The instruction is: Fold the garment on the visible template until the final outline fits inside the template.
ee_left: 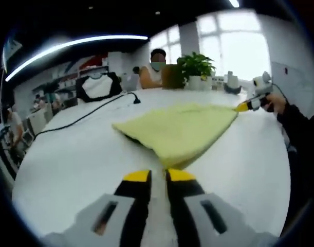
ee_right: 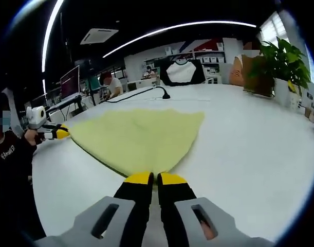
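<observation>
A pale yellow garment (ee_left: 180, 128) lies spread on the white table (ee_left: 69, 164); a dark strip shows under its near left edge. Its nearest corner runs in between the yellow-tipped jaws of my left gripper (ee_left: 158, 176), which is shut on it. At the garment's far right corner sits my right gripper (ee_left: 247, 105), held by a hand. In the right gripper view the garment (ee_right: 139, 136) narrows to a corner pinched in my right gripper (ee_right: 155, 178), also shut. The left gripper (ee_right: 56, 133) sits at the cloth's left corner.
A black cable (ee_left: 79, 117) runs across the table's left side to a small stand (ee_right: 164, 94). A potted plant (ee_left: 196, 67) and a seated person (ee_left: 155, 67) are at the far edge. A black-and-white shirt (ee_right: 181, 71) hangs beyond.
</observation>
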Action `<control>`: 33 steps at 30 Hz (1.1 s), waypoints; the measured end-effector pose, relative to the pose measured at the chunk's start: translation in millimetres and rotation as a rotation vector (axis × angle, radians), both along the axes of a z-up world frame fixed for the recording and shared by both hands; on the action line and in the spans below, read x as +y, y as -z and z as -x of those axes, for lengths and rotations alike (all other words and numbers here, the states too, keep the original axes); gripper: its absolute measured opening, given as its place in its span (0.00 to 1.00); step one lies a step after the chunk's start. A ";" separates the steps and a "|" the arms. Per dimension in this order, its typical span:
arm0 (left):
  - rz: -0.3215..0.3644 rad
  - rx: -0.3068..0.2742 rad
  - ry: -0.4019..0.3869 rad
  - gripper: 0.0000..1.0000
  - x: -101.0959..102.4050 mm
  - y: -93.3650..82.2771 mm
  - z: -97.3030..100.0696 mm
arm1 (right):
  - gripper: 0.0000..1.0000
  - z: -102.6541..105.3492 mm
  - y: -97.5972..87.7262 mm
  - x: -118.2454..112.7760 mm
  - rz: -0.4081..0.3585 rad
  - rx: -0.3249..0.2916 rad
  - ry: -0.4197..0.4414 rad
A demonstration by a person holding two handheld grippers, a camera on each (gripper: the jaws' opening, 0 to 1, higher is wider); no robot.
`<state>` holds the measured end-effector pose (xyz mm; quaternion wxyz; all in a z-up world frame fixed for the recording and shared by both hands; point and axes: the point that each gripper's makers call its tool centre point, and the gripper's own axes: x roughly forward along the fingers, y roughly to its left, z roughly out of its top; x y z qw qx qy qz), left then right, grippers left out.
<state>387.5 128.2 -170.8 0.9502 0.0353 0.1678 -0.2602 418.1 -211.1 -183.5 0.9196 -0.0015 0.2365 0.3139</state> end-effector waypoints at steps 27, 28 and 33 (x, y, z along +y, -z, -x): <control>0.162 0.065 -0.035 0.02 -5.6 4.7 -11.1 | 0.00 -1.9 1.2 -6.6 -0.034 0.002 0.008; 0.162 0.067 -0.035 0.02 -4.8 5.1 -10.5 | 0.00 -1.2 0.9 -6.5 -0.038 0.001 0.006; 0.177 0.066 -0.042 0.03 -6.7 4.3 -7.6 | 0.01 2.4 -0.4 -4.5 -0.059 -0.010 -0.002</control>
